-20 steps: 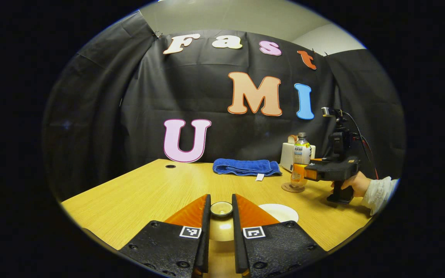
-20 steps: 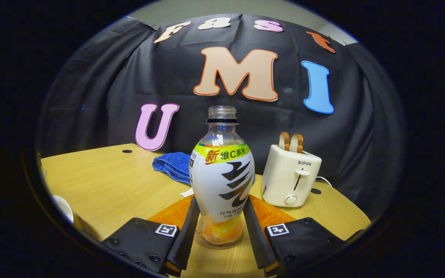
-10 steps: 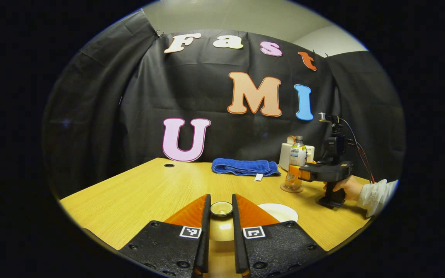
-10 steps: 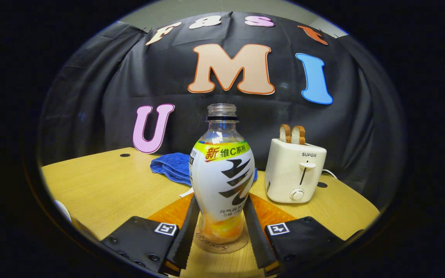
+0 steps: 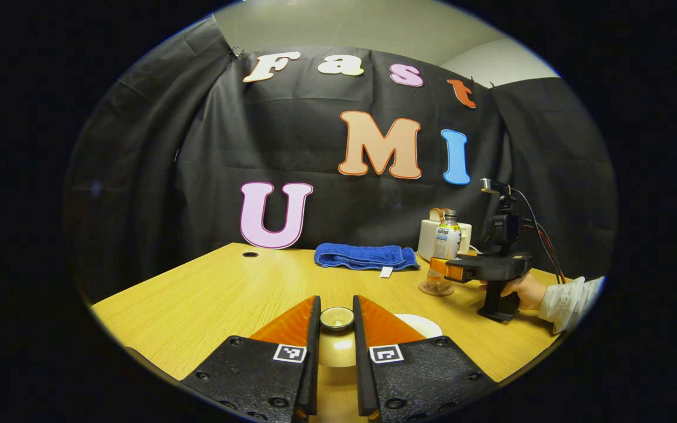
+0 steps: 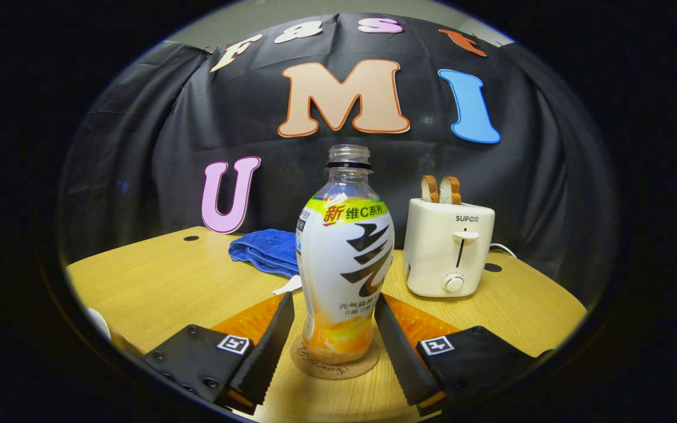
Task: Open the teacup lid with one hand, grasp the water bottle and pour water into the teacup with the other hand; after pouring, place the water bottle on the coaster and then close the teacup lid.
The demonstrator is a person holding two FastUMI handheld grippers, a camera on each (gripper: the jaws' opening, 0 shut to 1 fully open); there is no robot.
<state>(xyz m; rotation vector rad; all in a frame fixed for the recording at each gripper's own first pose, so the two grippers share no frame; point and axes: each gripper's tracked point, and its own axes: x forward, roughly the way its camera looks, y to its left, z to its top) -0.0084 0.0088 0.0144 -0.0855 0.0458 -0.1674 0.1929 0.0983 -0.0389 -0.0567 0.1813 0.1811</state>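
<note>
Uncapped water bottle [image 6: 344, 258] stands on coaster [image 6: 334, 363]

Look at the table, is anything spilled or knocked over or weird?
Nothing is spilled or tipped. The water bottle stands upright on its coaster with its cap off. The right claw is open around it. The left claw holds the teacup lid by its knob. The towel and toaster look tidy.
</note>
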